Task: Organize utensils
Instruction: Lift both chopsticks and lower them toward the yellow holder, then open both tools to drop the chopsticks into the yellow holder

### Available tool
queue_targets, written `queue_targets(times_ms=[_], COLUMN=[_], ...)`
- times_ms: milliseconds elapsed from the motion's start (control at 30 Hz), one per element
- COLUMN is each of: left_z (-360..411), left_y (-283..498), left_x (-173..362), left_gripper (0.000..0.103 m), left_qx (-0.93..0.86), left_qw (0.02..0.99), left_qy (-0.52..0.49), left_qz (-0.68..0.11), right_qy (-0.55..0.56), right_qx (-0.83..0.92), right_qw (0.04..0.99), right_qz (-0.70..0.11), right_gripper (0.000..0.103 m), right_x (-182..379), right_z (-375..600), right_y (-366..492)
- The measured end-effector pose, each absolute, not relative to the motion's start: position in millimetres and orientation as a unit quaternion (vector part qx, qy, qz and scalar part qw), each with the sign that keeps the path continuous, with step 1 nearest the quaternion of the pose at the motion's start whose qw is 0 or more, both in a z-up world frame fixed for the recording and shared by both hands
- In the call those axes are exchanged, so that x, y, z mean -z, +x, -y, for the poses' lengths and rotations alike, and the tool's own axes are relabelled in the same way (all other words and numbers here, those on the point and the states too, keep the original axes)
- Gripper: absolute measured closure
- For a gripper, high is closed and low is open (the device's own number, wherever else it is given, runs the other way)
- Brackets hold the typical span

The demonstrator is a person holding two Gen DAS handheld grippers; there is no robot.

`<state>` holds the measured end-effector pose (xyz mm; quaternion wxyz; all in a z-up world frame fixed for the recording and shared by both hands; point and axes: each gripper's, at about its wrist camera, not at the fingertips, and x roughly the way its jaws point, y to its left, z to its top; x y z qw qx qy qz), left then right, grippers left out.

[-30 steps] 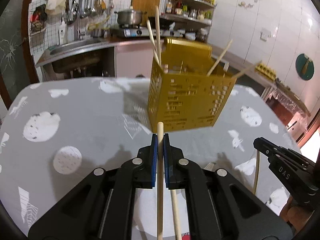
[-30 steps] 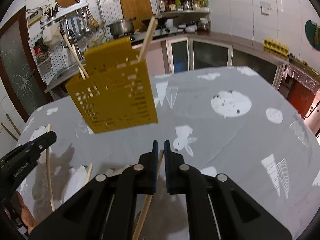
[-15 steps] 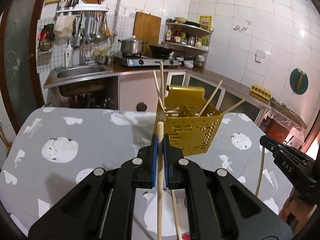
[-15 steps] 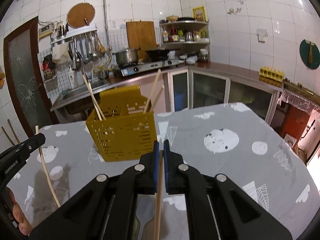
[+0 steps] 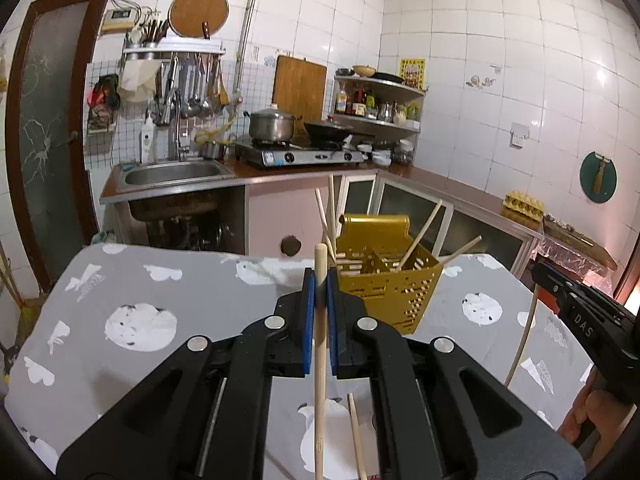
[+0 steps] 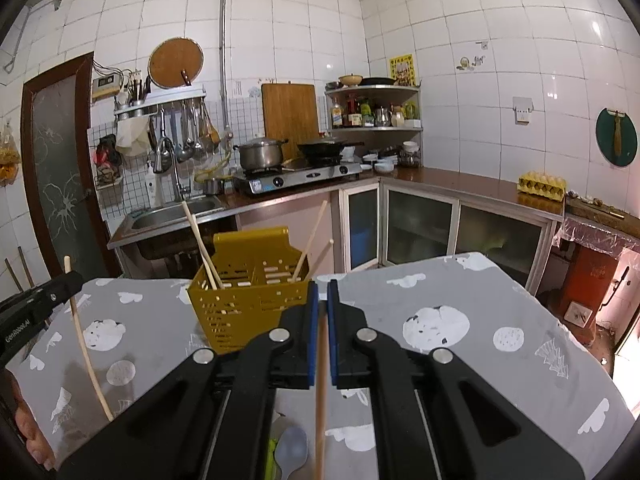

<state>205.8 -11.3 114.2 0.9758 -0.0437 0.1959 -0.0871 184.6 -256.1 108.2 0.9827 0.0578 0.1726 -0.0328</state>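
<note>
A yellow perforated utensil basket (image 5: 384,292) (image 6: 248,300) stands on the grey patterned table, with several wooden chopsticks leaning in it. My left gripper (image 5: 320,280) is shut on an upright wooden chopstick (image 5: 319,380), held above the table just in front of the basket. My right gripper (image 6: 322,288) is shut on another chopstick (image 6: 320,400), to the basket's right. Each gripper also shows in the other's view with its stick: the right gripper (image 5: 540,274) at the right edge, the left gripper (image 6: 76,280) at the left edge.
A loose chopstick (image 5: 356,436) and a pale spoon (image 6: 292,456) lie on the tablecloth (image 5: 160,288) below the grippers. Behind the table run a sink (image 5: 172,172), a stove with pots (image 5: 300,156) and a counter. A hand (image 5: 592,412) grips the right tool.
Both grippers have risen and tilted upward, each still holding its chopstick. The basket now looks smaller and lower in both views, and more of the kitchen wall shows.
</note>
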Motion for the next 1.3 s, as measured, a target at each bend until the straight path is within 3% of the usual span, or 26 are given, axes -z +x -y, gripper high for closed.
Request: queue_targets(times_ms=[333, 867, 1067, 1300], left_z=[14, 47, 62, 70], left_y=[213, 299, 350, 398], left_x=[-141, -235, -220, -151], left_gripper=[0.099, 0.099, 0.099, 0.099], left_qx=[0.085, 0.115, 0.111, 0.108], left_qw=[0.981, 0.986, 0.986, 0.982], left_qy=[-0.042, -0.068, -0.068, -0.062], left_qz=[-0.168, -0.101, -0.1, -0.143], right_qy=[0.054, 0.041, 0.042, 0.048], right_qx=[0.026, -0.004, -0.006, -0.009], right_qw=[0.99, 0.998, 0.998, 0.994], right_qz=[-0.129, -0.046, -0.047, -0.096], right_gripper=[0.099, 0.099, 0.099, 0.099], right_x=[-140, -258, -245, -185], right_z=[257, 243, 240, 252], right_y=[194, 265, 313, 357])
